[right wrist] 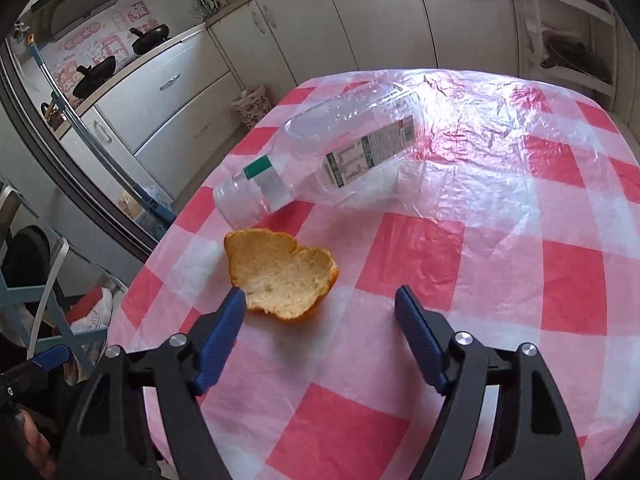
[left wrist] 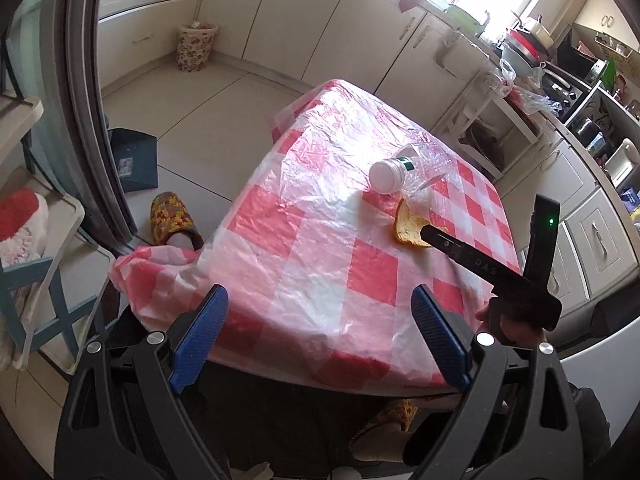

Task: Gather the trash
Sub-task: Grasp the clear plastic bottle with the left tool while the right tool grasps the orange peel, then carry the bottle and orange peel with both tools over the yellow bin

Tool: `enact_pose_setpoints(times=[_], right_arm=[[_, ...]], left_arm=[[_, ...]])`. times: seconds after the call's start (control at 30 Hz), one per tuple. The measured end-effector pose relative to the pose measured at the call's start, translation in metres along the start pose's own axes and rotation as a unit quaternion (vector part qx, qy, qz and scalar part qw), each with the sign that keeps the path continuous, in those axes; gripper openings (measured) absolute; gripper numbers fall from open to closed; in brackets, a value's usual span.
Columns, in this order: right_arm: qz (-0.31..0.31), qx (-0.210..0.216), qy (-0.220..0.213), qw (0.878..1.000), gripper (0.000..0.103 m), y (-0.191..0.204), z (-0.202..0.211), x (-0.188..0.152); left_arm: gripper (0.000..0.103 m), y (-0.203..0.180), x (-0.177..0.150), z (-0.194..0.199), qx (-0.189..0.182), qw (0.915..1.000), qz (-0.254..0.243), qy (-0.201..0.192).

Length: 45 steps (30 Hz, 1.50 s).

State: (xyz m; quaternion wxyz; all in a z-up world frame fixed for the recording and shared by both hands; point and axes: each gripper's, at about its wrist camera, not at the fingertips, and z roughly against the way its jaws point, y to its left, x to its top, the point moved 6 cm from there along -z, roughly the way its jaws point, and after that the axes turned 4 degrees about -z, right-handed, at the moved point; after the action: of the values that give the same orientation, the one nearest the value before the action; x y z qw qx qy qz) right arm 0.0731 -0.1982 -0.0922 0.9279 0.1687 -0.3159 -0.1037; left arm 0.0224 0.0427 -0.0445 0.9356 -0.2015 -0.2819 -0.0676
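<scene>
An orange peel (right wrist: 280, 276), pith side up, lies on the table's red-and-white checked plastic cloth (right wrist: 480, 280). Just behind it an empty clear plastic bottle (right wrist: 348, 152) lies on its side, neck toward the left. My right gripper (right wrist: 320, 294) is open low over the cloth. Its left fingertip is at the peel's near edge, and most of the peel lies just beyond the jaws. In the left wrist view the peel (left wrist: 408, 224) and bottle (left wrist: 404, 172) sit toward the cloth's (left wrist: 320, 240) right side. My left gripper (left wrist: 320, 294) is open and empty over the near edge.
A floral waste basket (left wrist: 197, 46) stands on the floor by the cabinets, also seen as the basket (right wrist: 254, 104). A blue dustpan (left wrist: 132, 164) and a patterned slipper (left wrist: 172, 216) lie left of the table. A folding rack (left wrist: 36, 248) stands at the far left.
</scene>
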Motion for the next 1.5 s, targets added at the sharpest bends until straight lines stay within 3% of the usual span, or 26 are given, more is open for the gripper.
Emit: enact_pose_setpoints(times=[0.07, 0.1, 0.13, 0.2, 0.33, 0.47, 0.53, 0.63, 0.7, 0.8, 0.87, 0.93, 1.1, 1.17, 1.2, 1.23, 1.27, 1.3, 1.5], right_arm=[[-0.002, 0.006, 0.009, 1.000, 0.048, 0.000, -0.004, 0.003], [-0.002, 0.014, 0.020, 1.000, 0.024, 0.001, -0.007, 0.002], [-0.001, 0.014, 0.024, 1.000, 0.012, 0.001, -0.007, 0.000], [-0.002, 0.022, 0.020, 1.000, 0.007, -0.001, 0.001, -0.001], [-0.006, 0.019, 0.004, 1.000, 0.005, -0.015, 0.027, -0.001], [-0.034, 0.014, -0.001, 0.999, 0.005, -0.044, 0.044, -0.006], [-0.052, 0.014, 0.002, 0.999, 0.005, -0.060, 0.048, -0.008], [-0.070, 0.014, 0.001, 0.997, 0.005, -0.075, 0.053, -0.008], [-0.075, 0.015, -0.002, 0.997, 0.006, -0.078, 0.057, -0.006], [-0.077, 0.021, -0.006, 0.997, 0.008, -0.074, 0.059, -0.003], [-0.074, 0.023, -0.008, 0.997, 0.008, -0.073, 0.062, -0.004], [-0.070, 0.025, -0.010, 0.997, 0.008, -0.072, 0.065, -0.006], [-0.072, 0.026, -0.010, 0.997, 0.009, -0.072, 0.065, -0.005], [-0.072, 0.026, -0.010, 0.997, 0.009, -0.074, 0.065, -0.006], [-0.071, 0.026, -0.009, 0.997, 0.009, -0.073, 0.065, -0.007], [-0.070, 0.026, -0.009, 0.997, 0.009, -0.072, 0.065, -0.008], [-0.068, 0.026, -0.009, 0.997, 0.009, -0.071, 0.067, -0.010], [-0.067, 0.026, -0.010, 0.997, 0.009, -0.071, 0.068, -0.010], [-0.067, 0.024, -0.029, 0.997, 0.009, -0.074, 0.080, -0.007]], left_arm=[[0.089, -0.008, 0.015, -0.011, 0.000, 0.9999, -0.015, -0.002], [0.089, -0.013, 0.022, -0.016, 0.000, 0.9996, -0.027, -0.003], [0.089, -0.022, 0.031, -0.025, 0.000, 0.9989, -0.046, -0.002], [0.089, -0.037, 0.050, -0.045, 0.007, 0.9965, -0.084, -0.003], [0.089, -0.072, 0.079, -0.092, 0.019, 0.9848, -0.172, 0.019], [0.089, -0.107, 0.092, -0.143, 0.039, 0.9563, -0.284, 0.060], [0.089, -0.117, 0.097, -0.160, 0.041, 0.9462, -0.312, 0.075], [0.087, -0.124, 0.101, -0.177, 0.037, 0.9378, -0.332, 0.095], [0.077, -0.124, 0.103, -0.186, 0.029, 0.9352, -0.334, 0.114], [0.063, -0.126, 0.099, -0.196, 0.032, 0.9234, -0.355, 0.144], [0.044, -0.126, 0.095, -0.199, 0.032, 0.9147, -0.368, 0.163], [0.038, -0.128, 0.095, -0.200, 0.018, 0.9151, -0.362, 0.176], [0.040, -0.128, 0.095, -0.201, 0.030, 0.9136, -0.360, 0.187], [0.050, -0.128, 0.098, -0.203, 0.037, 0.9170, -0.350, 0.189], [0.050, -0.128, 0.099, -0.205, 0.035, 0.9190, -0.343, 0.192], [0.049, -0.128, 0.100, -0.207, 0.033, 0.9209, -0.336, 0.195], [0.039, -0.129, 0.102, -0.207, 0.033, 0.9237, -0.330, 0.192], [0.037, -0.129, 0.102, -0.206, 0.031, 0.9254, -0.326, 0.191], [0.037, -0.132, 0.106, -0.189, 0.016, 0.9408, -0.298, 0.161]])
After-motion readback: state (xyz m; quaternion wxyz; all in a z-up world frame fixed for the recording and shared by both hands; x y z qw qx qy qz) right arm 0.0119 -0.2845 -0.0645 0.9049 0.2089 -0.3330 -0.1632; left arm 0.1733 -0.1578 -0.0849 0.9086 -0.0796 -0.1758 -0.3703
